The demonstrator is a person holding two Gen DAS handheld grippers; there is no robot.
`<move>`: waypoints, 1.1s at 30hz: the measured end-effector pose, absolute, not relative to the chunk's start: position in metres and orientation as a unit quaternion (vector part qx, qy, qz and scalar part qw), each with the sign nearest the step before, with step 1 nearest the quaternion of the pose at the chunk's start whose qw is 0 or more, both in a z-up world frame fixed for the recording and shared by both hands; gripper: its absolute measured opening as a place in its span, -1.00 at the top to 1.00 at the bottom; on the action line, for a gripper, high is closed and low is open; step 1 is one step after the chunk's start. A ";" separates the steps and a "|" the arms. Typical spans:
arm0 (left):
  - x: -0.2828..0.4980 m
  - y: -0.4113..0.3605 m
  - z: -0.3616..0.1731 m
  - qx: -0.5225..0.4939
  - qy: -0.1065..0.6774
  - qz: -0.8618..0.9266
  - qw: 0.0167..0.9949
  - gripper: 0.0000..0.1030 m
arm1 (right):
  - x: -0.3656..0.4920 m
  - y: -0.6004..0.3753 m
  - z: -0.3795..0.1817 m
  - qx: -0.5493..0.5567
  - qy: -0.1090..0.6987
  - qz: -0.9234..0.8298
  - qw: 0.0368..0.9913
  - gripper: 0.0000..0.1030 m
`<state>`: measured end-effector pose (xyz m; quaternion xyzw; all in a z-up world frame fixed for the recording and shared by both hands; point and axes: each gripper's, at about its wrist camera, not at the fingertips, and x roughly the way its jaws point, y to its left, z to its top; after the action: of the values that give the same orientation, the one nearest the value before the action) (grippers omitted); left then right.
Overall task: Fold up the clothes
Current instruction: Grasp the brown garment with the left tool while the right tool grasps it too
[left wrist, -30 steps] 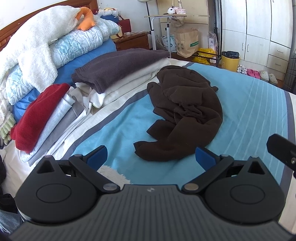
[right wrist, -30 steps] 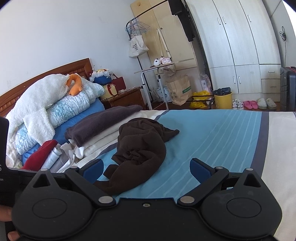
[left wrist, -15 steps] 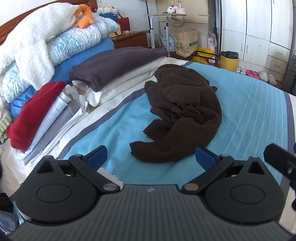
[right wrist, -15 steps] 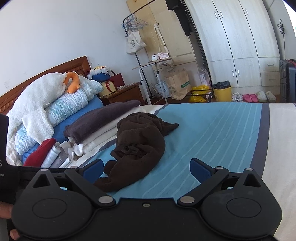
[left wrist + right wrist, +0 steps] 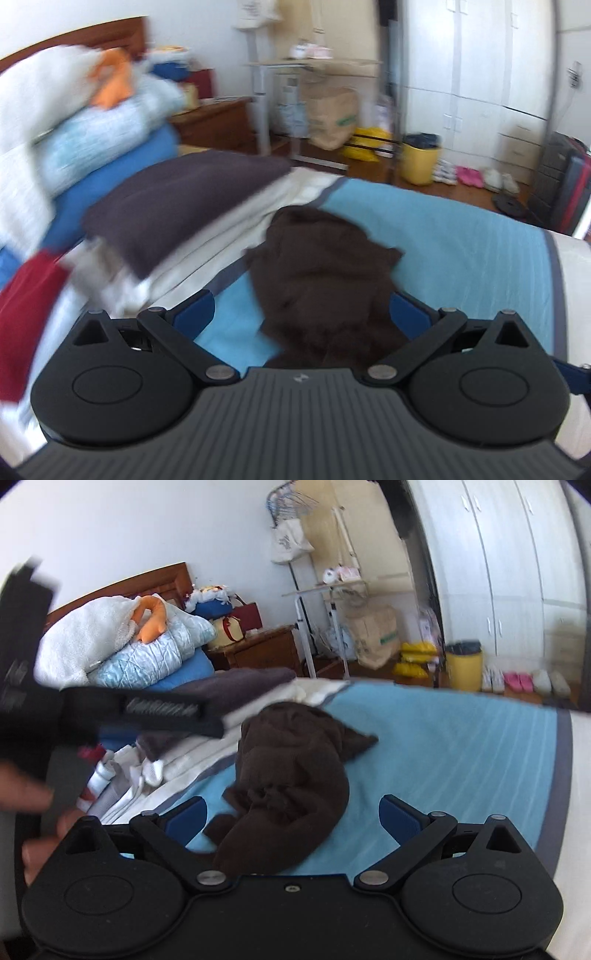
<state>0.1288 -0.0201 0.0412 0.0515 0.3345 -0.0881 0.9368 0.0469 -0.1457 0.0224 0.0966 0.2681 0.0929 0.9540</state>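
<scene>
Both grippers [image 5: 301, 314] wide over sweater [image 5: 325, 273]

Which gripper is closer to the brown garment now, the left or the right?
Left. The left gripper has the brown garment between its open fingers. The right gripper is also open, a little short of it.

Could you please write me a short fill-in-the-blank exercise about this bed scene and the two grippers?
1. The crumpled brown garment lies on the ____ bedspread.
2. Both the left gripper and right gripper have their jaws ____.
3. The bin on the floor by the wardrobe is ____.

Missing words: blue; open; yellow
</scene>
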 end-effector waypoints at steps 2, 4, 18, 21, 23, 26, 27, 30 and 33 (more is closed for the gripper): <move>0.168 -0.022 0.036 0.039 0.375 -0.141 0.915 -1.00 | 0.068 -0.138 0.025 0.071 0.290 0.085 0.951 -0.97; 0.201 -0.016 0.024 0.018 0.409 -0.121 0.904 -1.00 | 0.082 -0.129 0.026 0.035 0.293 0.098 0.950 -0.97; 0.262 0.082 -0.071 -0.183 0.435 0.008 0.882 -0.97 | 0.233 -0.163 -0.020 0.227 0.360 0.086 0.901 -0.97; 0.272 0.090 -0.087 -0.225 0.449 -0.025 0.864 -0.95 | 0.267 -0.164 -0.052 0.294 0.401 0.073 0.865 -0.99; 0.280 0.092 -0.107 -0.270 0.478 -0.054 0.834 -0.93 | 0.278 -0.158 -0.070 0.299 0.435 0.052 0.848 -0.99; 0.284 0.093 -0.119 -0.302 0.493 -0.073 0.813 -0.87 | 0.275 -0.144 -0.083 0.273 0.413 0.059 0.867 -1.00; 0.285 0.090 -0.117 -0.299 0.487 -0.074 0.818 -0.63 | 0.273 -0.140 -0.084 0.269 0.404 0.064 0.872 -0.96; 0.285 0.090 -0.126 -0.355 0.484 -0.116 0.792 0.07 | 0.266 -0.137 -0.085 0.289 0.390 0.096 0.869 0.01; 0.285 0.093 -0.140 -0.427 0.481 -0.163 0.748 0.09 | 0.252 -0.141 -0.072 0.291 0.361 0.113 0.879 0.38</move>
<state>0.2846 0.0926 -0.1398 -0.4271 0.4809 -0.1626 0.7483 0.2516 -0.1410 -0.0724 0.2914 0.3608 0.1130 0.8787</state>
